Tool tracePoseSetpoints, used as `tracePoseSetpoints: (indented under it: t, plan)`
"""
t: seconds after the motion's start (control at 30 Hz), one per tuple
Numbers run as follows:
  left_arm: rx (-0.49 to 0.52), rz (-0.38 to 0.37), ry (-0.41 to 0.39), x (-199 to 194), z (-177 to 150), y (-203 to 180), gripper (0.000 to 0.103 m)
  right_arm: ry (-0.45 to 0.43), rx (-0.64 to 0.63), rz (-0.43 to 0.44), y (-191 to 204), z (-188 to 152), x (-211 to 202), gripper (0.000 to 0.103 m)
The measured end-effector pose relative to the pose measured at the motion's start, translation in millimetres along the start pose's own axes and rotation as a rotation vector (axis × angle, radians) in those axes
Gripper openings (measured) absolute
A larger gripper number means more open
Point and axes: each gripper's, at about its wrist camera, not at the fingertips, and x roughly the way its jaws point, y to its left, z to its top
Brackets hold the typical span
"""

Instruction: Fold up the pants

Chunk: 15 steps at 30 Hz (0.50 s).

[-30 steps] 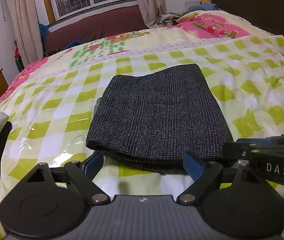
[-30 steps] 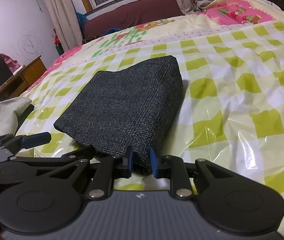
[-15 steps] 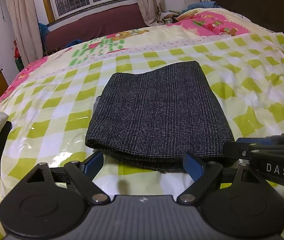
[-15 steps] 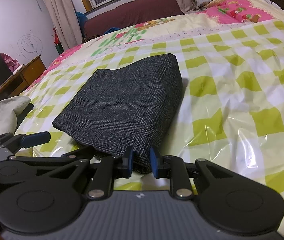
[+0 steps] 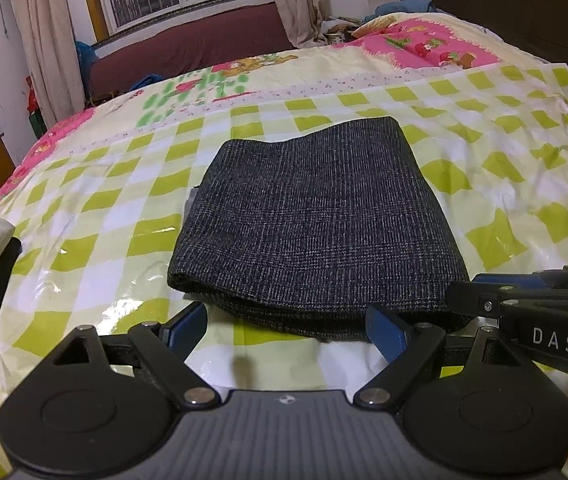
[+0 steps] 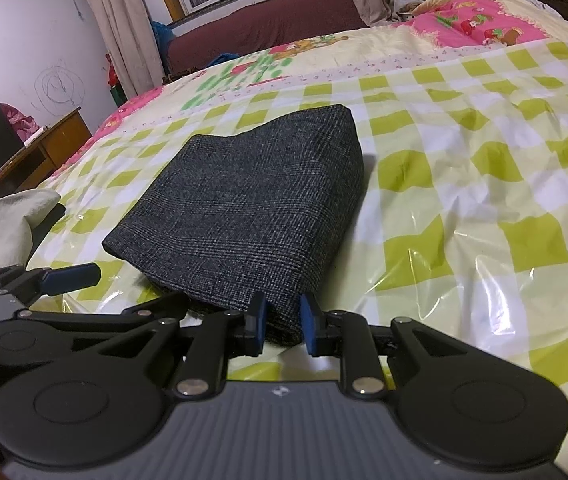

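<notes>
Here the folded dark pants lie in the middle of the frame on the green-checked sheet covering the bed. The left gripper sits at the bottom of its view, jaws spread wide at the pants' near edge, clamping nothing. The right gripper pinches the pants' near right corner.
</notes>
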Motion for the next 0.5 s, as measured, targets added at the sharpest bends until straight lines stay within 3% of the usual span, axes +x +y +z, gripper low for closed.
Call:
tracePoseSetpoints:
  t: [0.5]
  plan:
    - [0.0, -0.001, 0.006, 0.4, -0.5, 0.1, 0.099, 0.002, -0.004, -0.003, -0.1, 0.5, 0.5, 0.022]
